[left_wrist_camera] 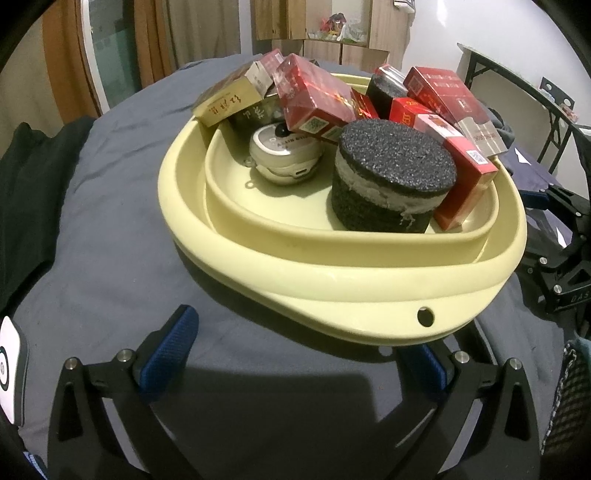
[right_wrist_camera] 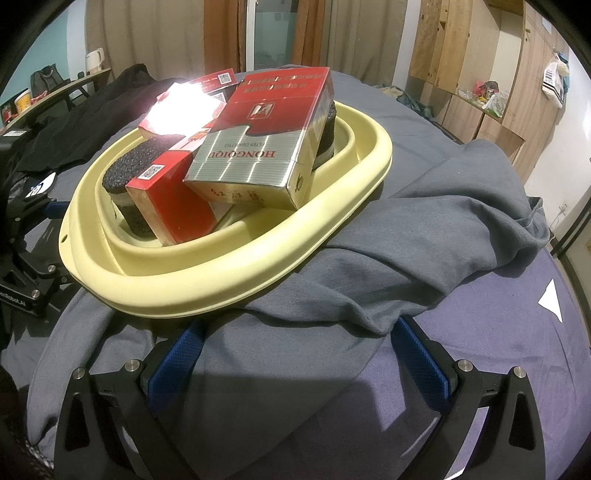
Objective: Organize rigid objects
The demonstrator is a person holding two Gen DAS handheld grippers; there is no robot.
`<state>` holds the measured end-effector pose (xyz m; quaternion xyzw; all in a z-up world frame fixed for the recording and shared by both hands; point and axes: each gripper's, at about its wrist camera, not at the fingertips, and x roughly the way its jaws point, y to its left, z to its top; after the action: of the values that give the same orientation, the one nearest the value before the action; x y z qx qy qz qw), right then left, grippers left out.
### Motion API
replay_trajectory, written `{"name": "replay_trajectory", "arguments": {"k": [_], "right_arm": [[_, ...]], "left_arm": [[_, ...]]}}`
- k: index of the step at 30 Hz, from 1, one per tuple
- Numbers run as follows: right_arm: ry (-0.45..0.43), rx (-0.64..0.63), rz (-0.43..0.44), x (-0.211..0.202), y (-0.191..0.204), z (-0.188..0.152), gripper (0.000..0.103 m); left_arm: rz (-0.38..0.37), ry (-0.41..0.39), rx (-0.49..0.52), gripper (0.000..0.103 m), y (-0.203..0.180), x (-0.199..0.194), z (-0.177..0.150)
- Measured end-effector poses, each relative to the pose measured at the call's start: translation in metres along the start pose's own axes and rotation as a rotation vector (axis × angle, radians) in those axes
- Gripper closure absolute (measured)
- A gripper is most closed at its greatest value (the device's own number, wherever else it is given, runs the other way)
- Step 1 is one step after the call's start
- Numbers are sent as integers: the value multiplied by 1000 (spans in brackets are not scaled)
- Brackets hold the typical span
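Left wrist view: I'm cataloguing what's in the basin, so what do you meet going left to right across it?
Beige box → round cream case → black foam cylinder → upright red box, all inside the yellow basin.

Brown curtains (right_wrist_camera: 225,33) hung at twelve o'clock in the right wrist view, flanking a frosted glass door (right_wrist_camera: 271,33). Wooden cabinets (right_wrist_camera: 465,55) with open shelves of clutter ran along the wall at two o'clock, beside a white wall (right_wrist_camera: 546,147). At ten o'clock a dark-framed side table (right_wrist_camera: 55,92) carried a white kettle (right_wrist_camera: 94,61) and a yellow tub (right_wrist_camera: 24,101). A grey cloth (right_wrist_camera: 424,236) lay rumpled over a purple sheet (right_wrist_camera: 498,369), with a black garment (right_wrist_camera: 110,99) at ten o'clock.
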<state>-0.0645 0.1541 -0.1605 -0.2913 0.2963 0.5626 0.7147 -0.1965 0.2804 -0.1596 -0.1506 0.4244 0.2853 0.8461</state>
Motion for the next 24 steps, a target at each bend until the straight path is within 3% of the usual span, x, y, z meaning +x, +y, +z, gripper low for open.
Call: {"name": "replay_trajectory", "arguments": {"k": [24], "right_arm": [[0, 0, 0, 0, 0, 0, 0]], "left_arm": [[7, -9, 5, 0, 2, -3, -5]]}}
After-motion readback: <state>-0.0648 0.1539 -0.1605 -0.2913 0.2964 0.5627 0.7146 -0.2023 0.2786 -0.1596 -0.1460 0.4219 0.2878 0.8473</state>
